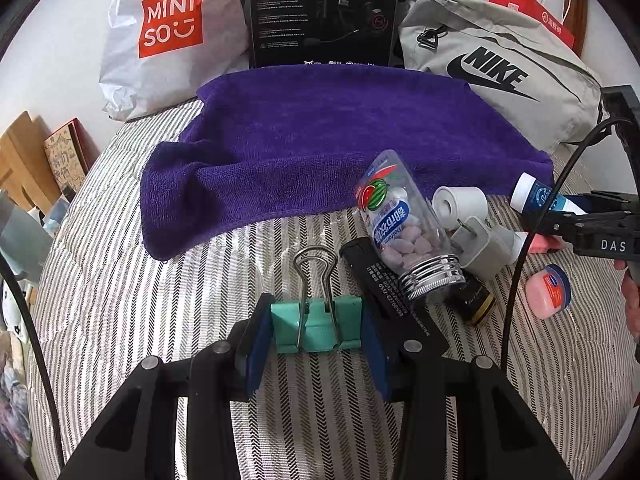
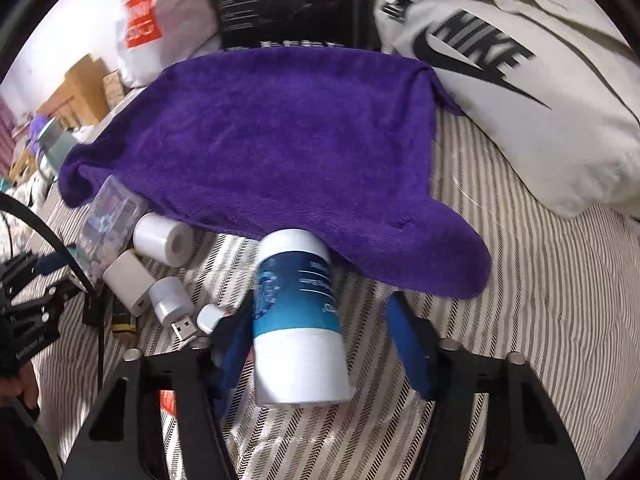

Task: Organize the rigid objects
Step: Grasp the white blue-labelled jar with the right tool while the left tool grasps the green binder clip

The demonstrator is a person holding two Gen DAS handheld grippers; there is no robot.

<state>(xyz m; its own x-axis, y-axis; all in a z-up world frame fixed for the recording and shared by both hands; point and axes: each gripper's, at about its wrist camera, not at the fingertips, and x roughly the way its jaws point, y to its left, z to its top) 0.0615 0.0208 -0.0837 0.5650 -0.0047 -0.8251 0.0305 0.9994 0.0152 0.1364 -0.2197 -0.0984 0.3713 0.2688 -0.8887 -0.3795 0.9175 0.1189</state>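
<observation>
Left gripper (image 1: pixel 316 334) squeezing a green clip (image 1: pixel 316 326) at 6 o'clock on the striped bed (image 1: pixel 120 280), right gripper (image 2: pixel 320 340) spread wide around a blue-and-white bottle (image 2: pixel 298 320), pad touching its left side only, purple towel (image 2: pixel 280 140) at 12 o'clock.

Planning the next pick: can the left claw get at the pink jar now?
Probably not: the left claw is shut on the binder clip, and the right claw's cable crosses before the pink jar.
</observation>
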